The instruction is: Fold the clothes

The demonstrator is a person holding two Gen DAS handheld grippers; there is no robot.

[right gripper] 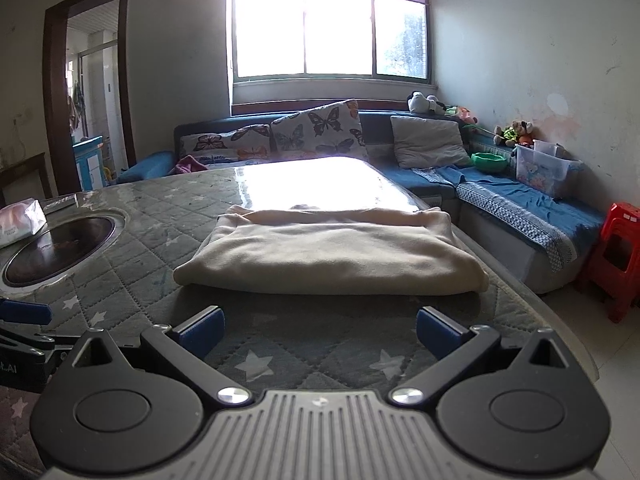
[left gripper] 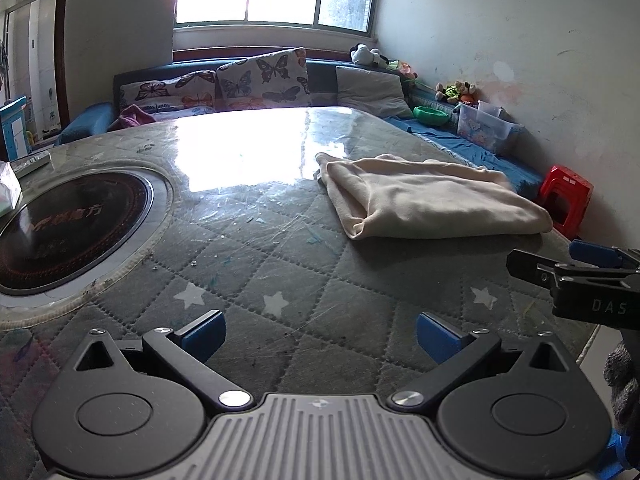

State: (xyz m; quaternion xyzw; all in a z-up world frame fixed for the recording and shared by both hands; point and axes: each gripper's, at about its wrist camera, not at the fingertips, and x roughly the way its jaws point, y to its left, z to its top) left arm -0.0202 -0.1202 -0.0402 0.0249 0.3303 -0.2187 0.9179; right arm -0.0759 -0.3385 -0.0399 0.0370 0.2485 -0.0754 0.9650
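A cream garment point(left gripper: 424, 200) lies folded into a flat rectangle on the quilted grey table cover point(left gripper: 248, 248). In the right wrist view the same garment point(right gripper: 328, 256) sits straight ahead, just beyond my right gripper point(right gripper: 320, 334), which is open and empty. My left gripper point(left gripper: 320, 336) is open too, over bare cover, with the garment ahead and to its right. The right gripper's black body and blue finger point(left gripper: 592, 252) show at the right edge of the left wrist view. A gloved hand point(left gripper: 624, 384) shows at the lower right.
A round dark hotplate point(left gripper: 68, 232) is set into the table at the left, with a tissue pack point(right gripper: 20, 222) beside it. A blue sofa point(right gripper: 500, 196) with butterfly cushions point(right gripper: 316, 128) runs behind and to the right. A red stool point(right gripper: 616, 256) stands on the floor at right.
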